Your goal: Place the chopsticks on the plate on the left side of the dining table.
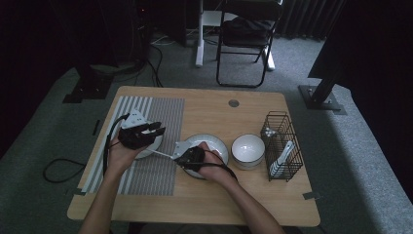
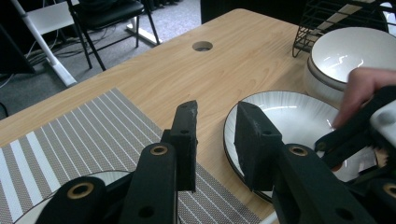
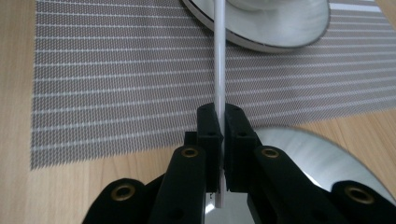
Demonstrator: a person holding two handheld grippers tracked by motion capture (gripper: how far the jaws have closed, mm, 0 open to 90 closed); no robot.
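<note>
Wooden table [image 1: 243, 200], right gripper [image 3: 221, 122] clamping white stick [image 3: 219, 56]

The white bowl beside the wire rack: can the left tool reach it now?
Probably not directly. The left tool, its jaws open, sits over the striped mat; the right hand and right tool, holding a white stick, lie between it and the white bowl.

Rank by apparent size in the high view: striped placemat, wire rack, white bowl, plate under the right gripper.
1. striped placemat
2. wire rack
3. plate and white bowl: the plate looks slightly wider, but a hand covers part of it, so unsure.
</note>
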